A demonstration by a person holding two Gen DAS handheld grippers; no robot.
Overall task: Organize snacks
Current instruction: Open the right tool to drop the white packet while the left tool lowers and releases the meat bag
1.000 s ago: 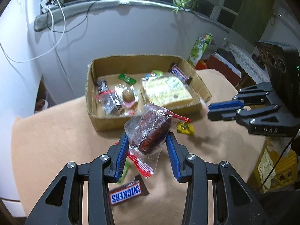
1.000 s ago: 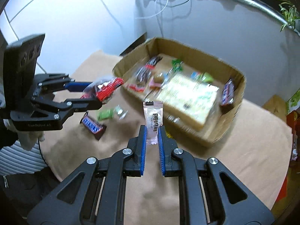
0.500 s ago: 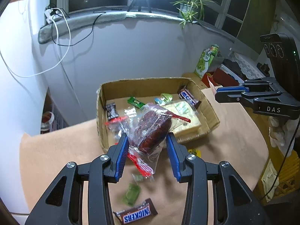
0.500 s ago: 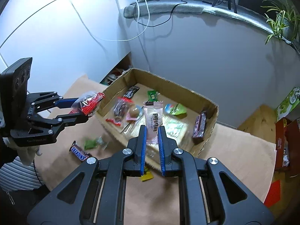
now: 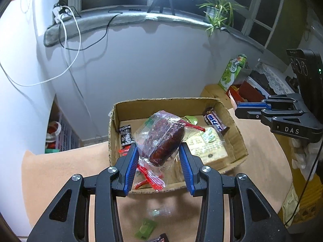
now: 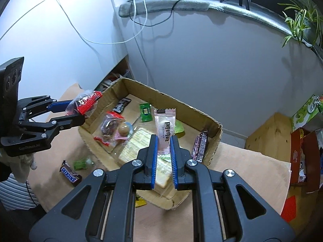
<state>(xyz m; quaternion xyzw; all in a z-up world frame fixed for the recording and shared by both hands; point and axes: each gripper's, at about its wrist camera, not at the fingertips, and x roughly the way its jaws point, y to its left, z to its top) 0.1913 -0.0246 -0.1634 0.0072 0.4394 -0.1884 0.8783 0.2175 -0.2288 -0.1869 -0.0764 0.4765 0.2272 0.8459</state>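
Two grippers: each clamps one snack in the air over the cardboard box [image 6: 210,139].
Left gripper [image 5: 159,151]: clenched on a dark cake in a clear wrapper [image 5: 163,139] with red ends, held above the box's near-left part.
Right gripper [image 6: 164,145]: closed on a pale pink sachet [image 6: 165,130], standing upright above the middle of the box.
Table in front of the box: a Snickers bar [image 6: 70,173] and a small green sweet [image 6: 80,163] lie on the tan tablecloth [image 5: 60,167], just outside the box's near wall.
Inside the box: a flat pack of crackers [image 5: 208,145] fills the near-right floor; a brown ball in a pink wrapper [image 6: 123,131] lies to its left.
Far end of the box: a black packet [image 5: 126,137] at the left wall, a dark chocolate bar [image 5: 215,120] at the right wall.
Beyond the box: a green carton [image 5: 233,72] off to the right, and a potted plant [image 5: 219,16] on the window ledge.
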